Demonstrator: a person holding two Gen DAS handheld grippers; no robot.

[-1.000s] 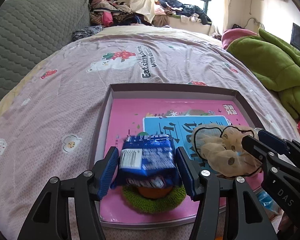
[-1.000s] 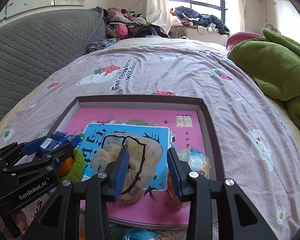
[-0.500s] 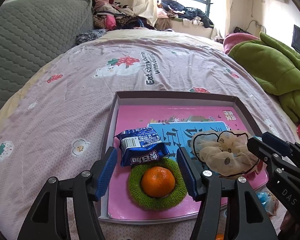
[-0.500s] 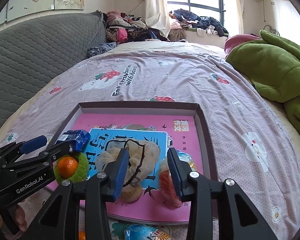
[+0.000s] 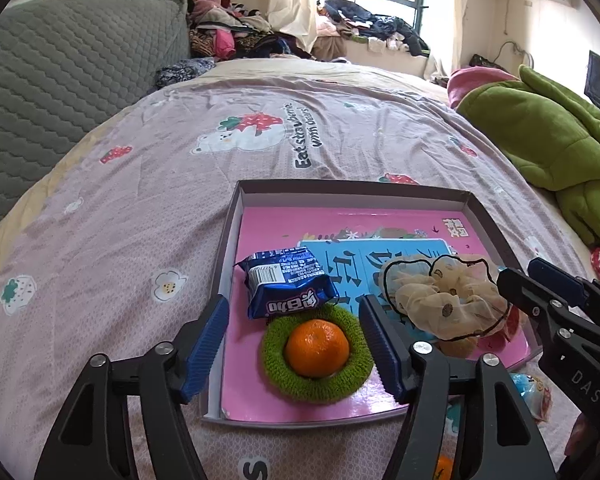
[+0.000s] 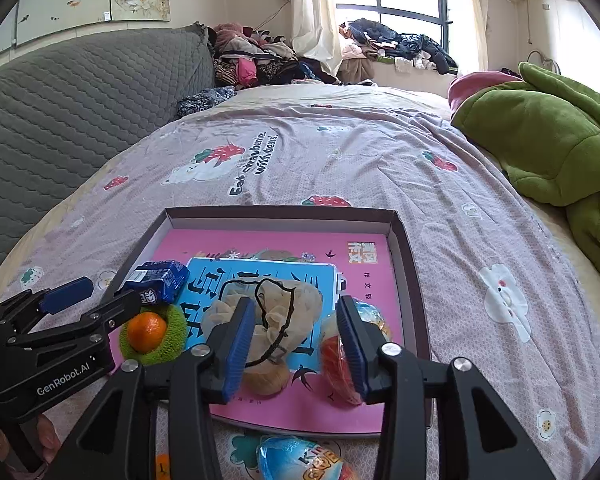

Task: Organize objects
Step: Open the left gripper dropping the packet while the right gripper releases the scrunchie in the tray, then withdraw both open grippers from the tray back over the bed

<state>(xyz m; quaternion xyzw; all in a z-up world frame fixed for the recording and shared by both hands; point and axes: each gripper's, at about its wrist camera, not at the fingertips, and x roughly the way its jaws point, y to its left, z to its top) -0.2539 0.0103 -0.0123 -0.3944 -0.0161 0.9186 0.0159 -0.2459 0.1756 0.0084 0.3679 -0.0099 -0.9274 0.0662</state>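
Observation:
A shallow dark-rimmed box on the bed holds a pink book. On the book lie a blue snack packet, an orange in a green knitted ring, a cream scrunchie and a red-and-clear wrapped snack. My left gripper hovers over the orange, jaws opening, pads touching nothing. My right gripper hangs over the scrunchie and the red snack, jaws opening, gripping nothing.
A blue egg-shaped sweet wrapper lies on the sheet just in front of the box. A green quilt is heaped on the right, a grey padded headboard stands left, and clothes are piled at the back.
The left gripper let go of the blue packet, which now lies beyond the orange, and drew back. The right gripper's jaws widened and the red snack dropped onto the book.

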